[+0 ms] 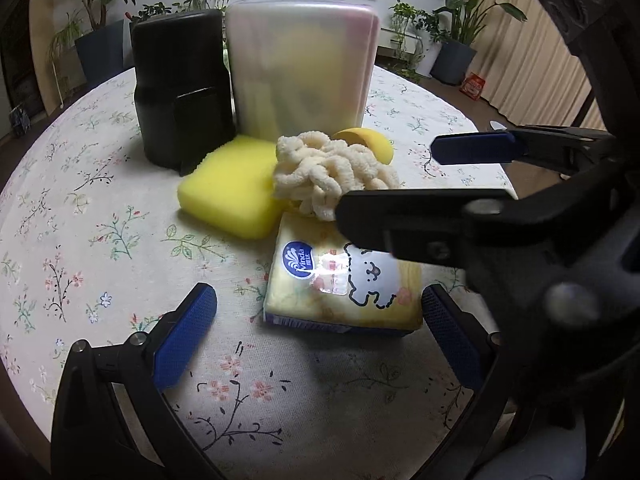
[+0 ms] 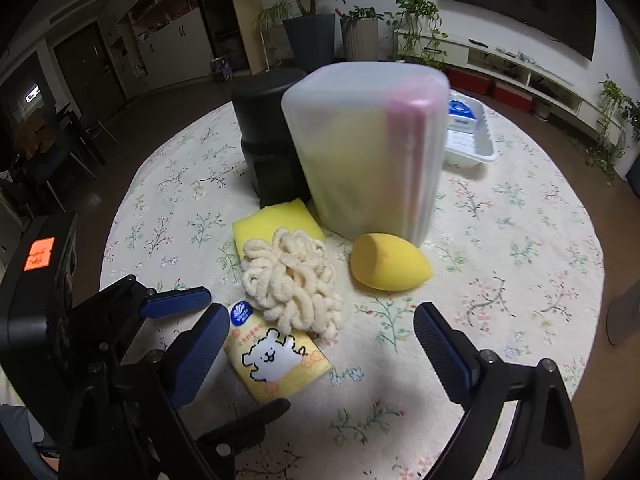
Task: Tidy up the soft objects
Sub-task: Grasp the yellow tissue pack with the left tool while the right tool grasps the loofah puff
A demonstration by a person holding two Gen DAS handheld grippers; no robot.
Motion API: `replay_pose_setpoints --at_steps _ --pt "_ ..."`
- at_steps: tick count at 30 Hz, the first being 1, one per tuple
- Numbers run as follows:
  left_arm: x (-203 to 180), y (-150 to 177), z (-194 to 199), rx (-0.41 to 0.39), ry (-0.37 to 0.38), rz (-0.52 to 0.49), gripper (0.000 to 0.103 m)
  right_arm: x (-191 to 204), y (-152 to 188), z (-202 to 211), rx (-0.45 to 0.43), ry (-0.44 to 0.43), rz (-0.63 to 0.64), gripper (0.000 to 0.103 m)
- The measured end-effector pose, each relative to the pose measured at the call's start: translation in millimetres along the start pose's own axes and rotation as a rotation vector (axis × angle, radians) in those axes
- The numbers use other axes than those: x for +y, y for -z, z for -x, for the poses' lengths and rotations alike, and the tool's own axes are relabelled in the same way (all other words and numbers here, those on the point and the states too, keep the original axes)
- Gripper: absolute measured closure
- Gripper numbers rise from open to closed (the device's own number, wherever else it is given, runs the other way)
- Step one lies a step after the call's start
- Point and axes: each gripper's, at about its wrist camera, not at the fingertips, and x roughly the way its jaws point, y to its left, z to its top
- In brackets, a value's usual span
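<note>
Blue-padded jaws stand spread wide on both tools, nothing clamped in either. Left gripper (image 1: 320, 316) hangs over the tissue pack (image 1: 344, 288), pads flanking it w/o touching, prob. lining up a grab across the pack's short width. Right gripper (image 2: 320, 340) is angled down over the same cluster; its jaws straddle the fluffy cream scrunchie (image 2: 292, 280) and the pack's far corner, gripping neither. In the left wrist view the right tool crosses in from 3 o'clock, so the two are crowding one spot & could clash. Soft items sit bunched at table centre: pack nearest, scrunchie overlapping its far edge at 12 o'clock, yellow sponge (image 1: 228, 192) at 10 o'clock touching the scrunchie, and the yellow egg-shaped makeup sponge (image 2: 390, 262) at 1 o'clock, just apart. Behind them the frosted plastic bin (image 2: 368, 152) stands upright, already holding yellow and pink stuff, likely the drop spot; black canister (image 2: 272, 136) is beside it at 11. Farther back, at 1 o'clock, a white tray (image 2: 476, 148) holds another pack. Floral tablecloth (image 2: 520, 240) covers the round table.
</note>
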Motion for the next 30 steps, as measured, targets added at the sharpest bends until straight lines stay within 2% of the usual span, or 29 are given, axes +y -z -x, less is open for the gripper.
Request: replay_pose_setpoints --at_steps 10,13,17,25,30 --pt "1.4 -4.4 -6.6 0.002 0.009 0.009 0.0 1.3 -4.5 -21.1 0.042 -0.013 0.01 0.011" --pt "3.6 -4.1 -6.2 0.003 0.008 0.022 0.0 3.5 -6.4 -26.0 0.049 -0.017 0.016 0.015" --pt "4.3 -4.3 -5.4 0.001 0.007 0.043 0.0 5.6 -8.1 -35.9 0.07 -0.028 0.016 0.03" --pt "7.0 -1.1 -5.2 -0.002 0.006 0.057 0.0 3.8 -6.1 -37.3 0.071 -0.053 0.0 0.035" --pt "10.9 0.9 -4.9 -0.003 0.005 0.064 0.0 5.2 -5.9 -35.3 0.067 -0.074 0.0 0.05"
